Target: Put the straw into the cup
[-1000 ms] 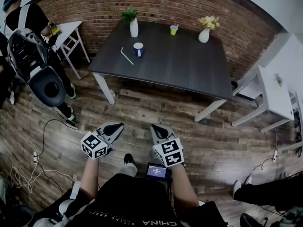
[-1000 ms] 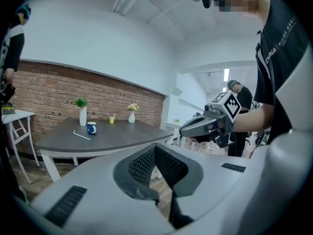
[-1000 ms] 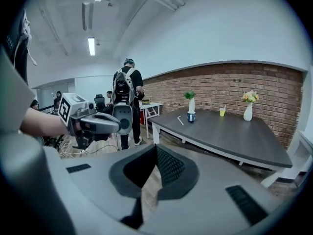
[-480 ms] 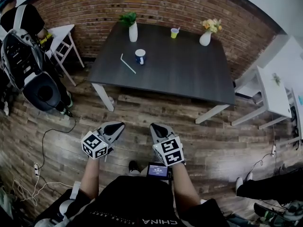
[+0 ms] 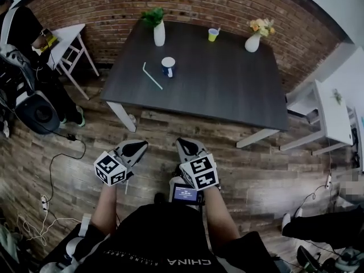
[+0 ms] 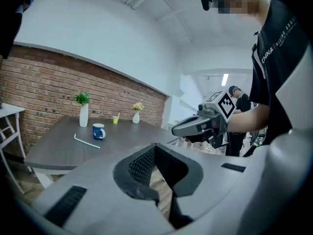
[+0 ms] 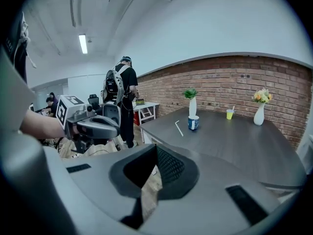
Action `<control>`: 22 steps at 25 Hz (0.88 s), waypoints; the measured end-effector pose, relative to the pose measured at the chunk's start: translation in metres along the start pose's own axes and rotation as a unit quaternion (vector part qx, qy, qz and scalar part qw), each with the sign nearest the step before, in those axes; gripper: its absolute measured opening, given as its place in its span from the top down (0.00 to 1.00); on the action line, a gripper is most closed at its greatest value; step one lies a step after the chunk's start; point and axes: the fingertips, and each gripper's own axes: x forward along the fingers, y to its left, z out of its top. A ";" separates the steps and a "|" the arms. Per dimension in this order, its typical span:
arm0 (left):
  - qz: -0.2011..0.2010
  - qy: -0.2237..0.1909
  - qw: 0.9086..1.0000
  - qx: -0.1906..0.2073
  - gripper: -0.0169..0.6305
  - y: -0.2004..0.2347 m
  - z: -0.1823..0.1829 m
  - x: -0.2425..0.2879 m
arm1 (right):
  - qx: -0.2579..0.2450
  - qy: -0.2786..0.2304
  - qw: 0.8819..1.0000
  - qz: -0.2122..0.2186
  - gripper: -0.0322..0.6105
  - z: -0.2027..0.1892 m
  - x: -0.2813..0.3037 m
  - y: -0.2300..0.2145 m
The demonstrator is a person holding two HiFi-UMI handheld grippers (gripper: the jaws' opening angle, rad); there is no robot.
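Holds the left gripper and the right gripper side by side, low and near, above the wooden plank floor, well apart from the dark table. Presents both jaw pairs closed tip to tip with nothing clamped between them, as seen in the left gripper view and the right gripper view, where only floor shows through the slot behind the meeting tips. Locates the straw flat on the far left part of the table, bent end toward the far side, near but not touching the blue cup just to its right. Places the cup upright, white rim up, handle side not clear. Lists further along the far table edge: a white vase with green plant at left, a small yellow-green cup in the middle, a white vase with flowers at right. Shows a small lit screen at the person's waist, just near of the right gripper.
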 end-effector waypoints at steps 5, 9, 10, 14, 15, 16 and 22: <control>0.019 0.000 1.000 0.002 0.97 0.046 0.022 0.036 | 0.001 -0.008 1.000 0.016 0.94 0.027 0.033 -0.046; 0.031 -0.002 0.999 0.009 0.97 0.073 0.046 0.074 | 0.002 -0.015 1.000 0.024 0.94 0.048 0.053 -0.092; 0.033 -0.001 0.999 0.010 0.97 0.079 0.050 0.083 | 0.003 -0.017 0.999 0.027 0.94 0.052 0.057 -0.102; 0.040 0.001 0.999 -0.001 0.97 0.097 0.061 0.114 | 0.001 -0.019 0.999 0.043 0.94 0.066 0.074 -0.136; 0.041 -0.002 0.999 -0.007 0.97 0.100 0.064 0.120 | 0.000 -0.018 0.999 0.048 0.94 0.068 0.078 -0.143; 0.043 -0.004 0.999 -0.013 0.97 0.103 0.065 0.125 | -0.001 -0.017 0.999 0.052 0.94 0.069 0.083 -0.149; 0.063 0.007 0.997 -0.037 0.97 0.137 0.058 0.133 | 0.008 -0.005 0.997 0.071 0.94 0.072 0.117 -0.164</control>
